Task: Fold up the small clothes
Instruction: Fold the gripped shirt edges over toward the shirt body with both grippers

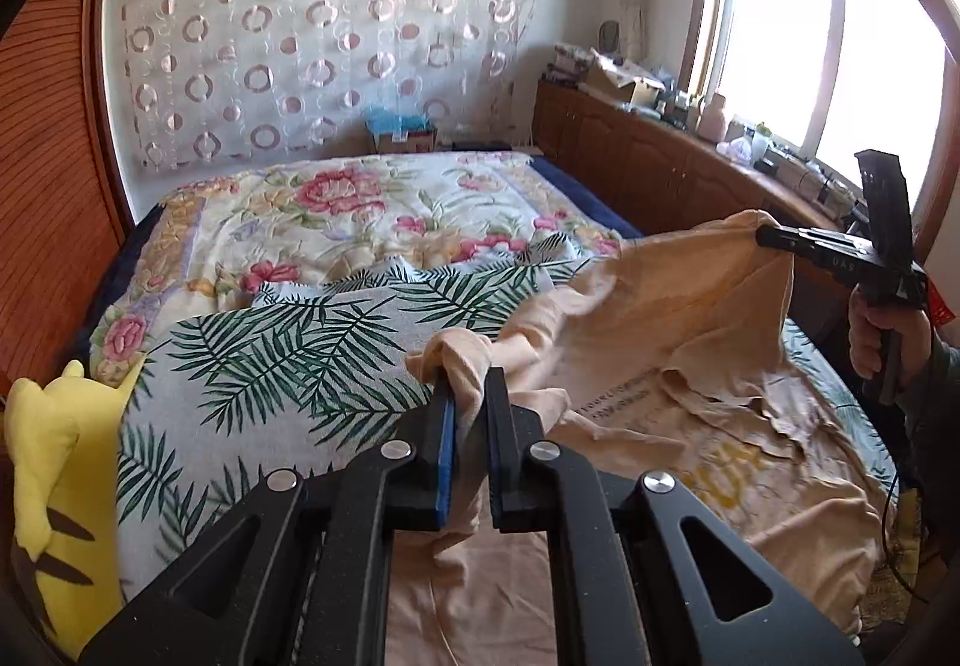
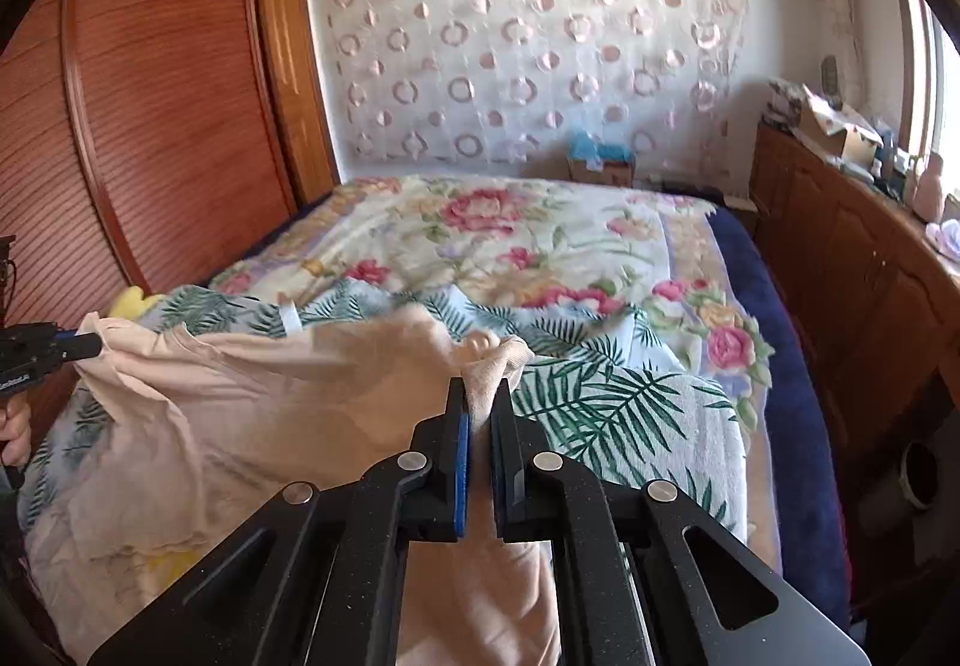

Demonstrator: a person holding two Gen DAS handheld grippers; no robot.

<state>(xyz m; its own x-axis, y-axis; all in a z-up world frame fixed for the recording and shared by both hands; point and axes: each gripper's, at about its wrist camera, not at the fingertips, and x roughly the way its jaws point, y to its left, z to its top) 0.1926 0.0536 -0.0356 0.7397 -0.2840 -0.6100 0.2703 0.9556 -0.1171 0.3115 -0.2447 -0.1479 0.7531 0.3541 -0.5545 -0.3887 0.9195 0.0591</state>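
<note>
left gripper (image 1: pixel 467 387): jaws clamp shirt (image 1: pixel 678 306) corner | right gripper (image 2: pixel 482 396): jaws clamp other corner | shirt: peach, lifted over bed (image 1: pixel 336 222), right gripper at 3 o'clock

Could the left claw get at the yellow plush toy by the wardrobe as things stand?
Probably not yet. The left claw is shut on a bunched corner of the peach shirt, so it is occupied. The yellow plush toy lies unobstructed at the bed's left edge, but the claw must release first.
</note>
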